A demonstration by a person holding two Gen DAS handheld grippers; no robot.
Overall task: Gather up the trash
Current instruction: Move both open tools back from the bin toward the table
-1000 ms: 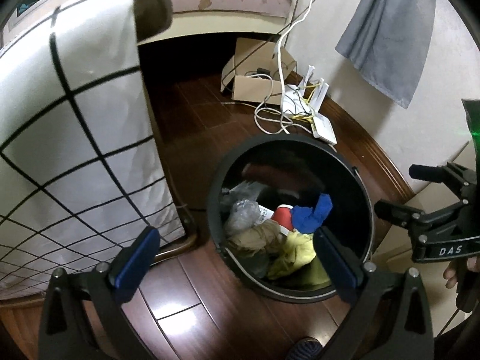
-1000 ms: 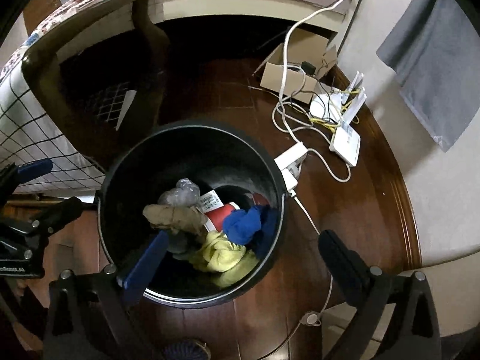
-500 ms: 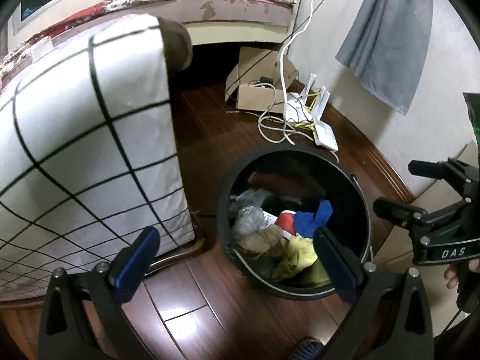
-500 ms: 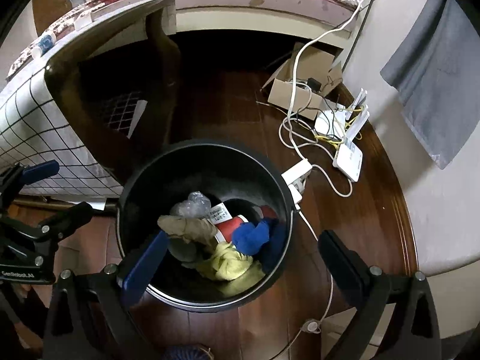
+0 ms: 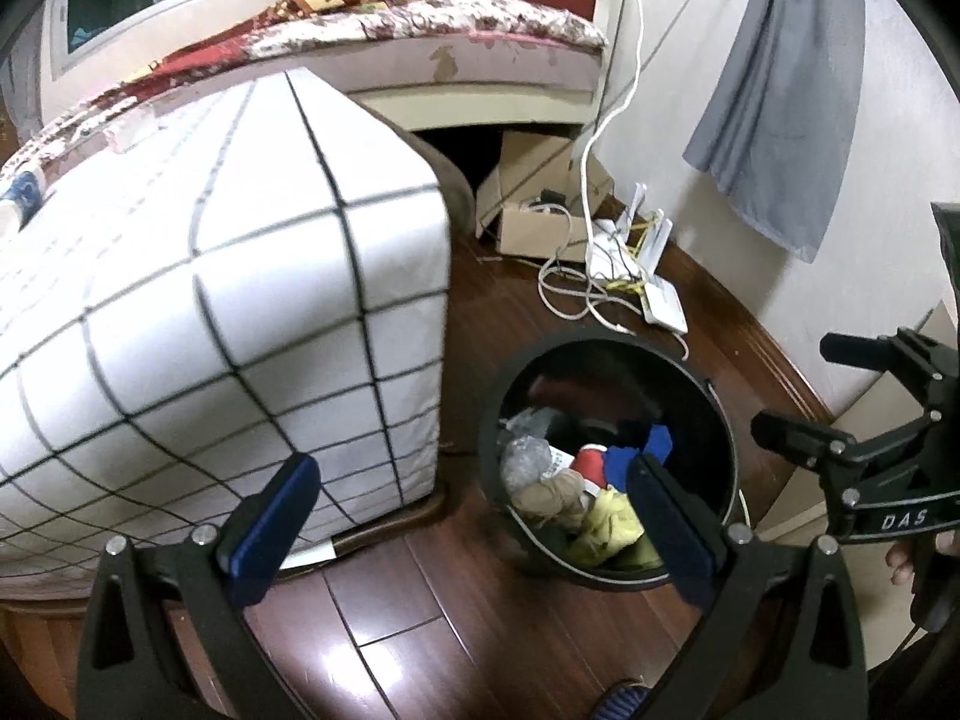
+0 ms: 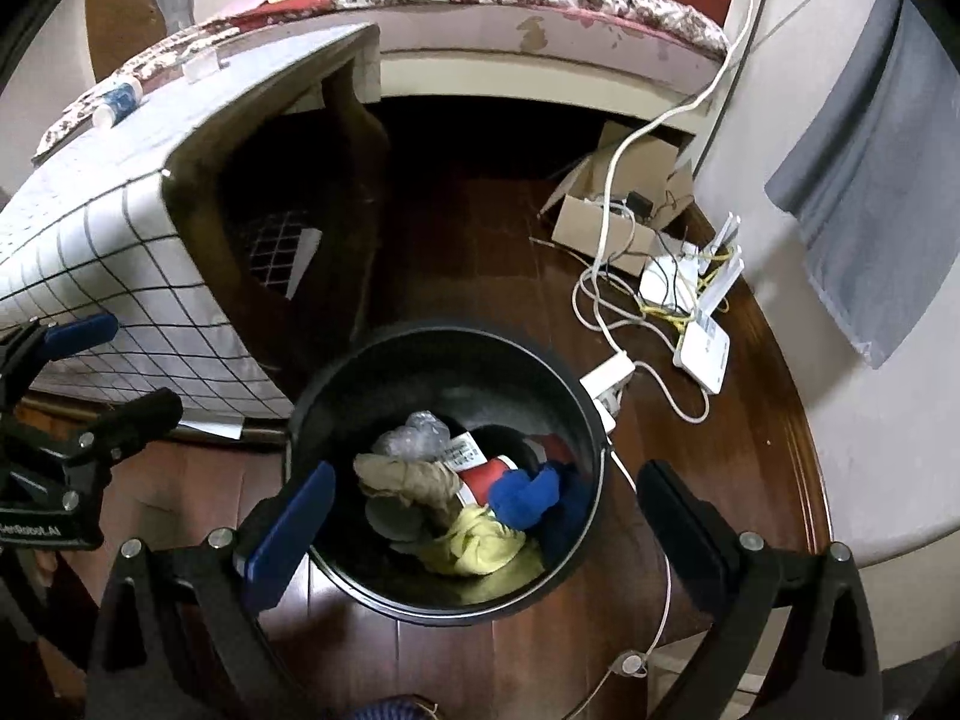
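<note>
Black trash bin (image 6: 447, 360) smaller, farther than before; both grippers raised.

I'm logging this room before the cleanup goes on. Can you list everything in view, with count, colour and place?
trash bin: one, black, on the wood floor, beside the table
crumpled items: several, yellow, blue, tan, red, clear, inside the bin
table cover: one, white with black grid, left of the bin
bed: one, floral and red bedding, at the back
cardboard box: one, brown, under the bed's edge
routers: two or so, white, on the floor with tangled cables
grey cloth: one, hanging on the wall
left tongs: open, empty
right tongs: open, empty, above the bin
</note>
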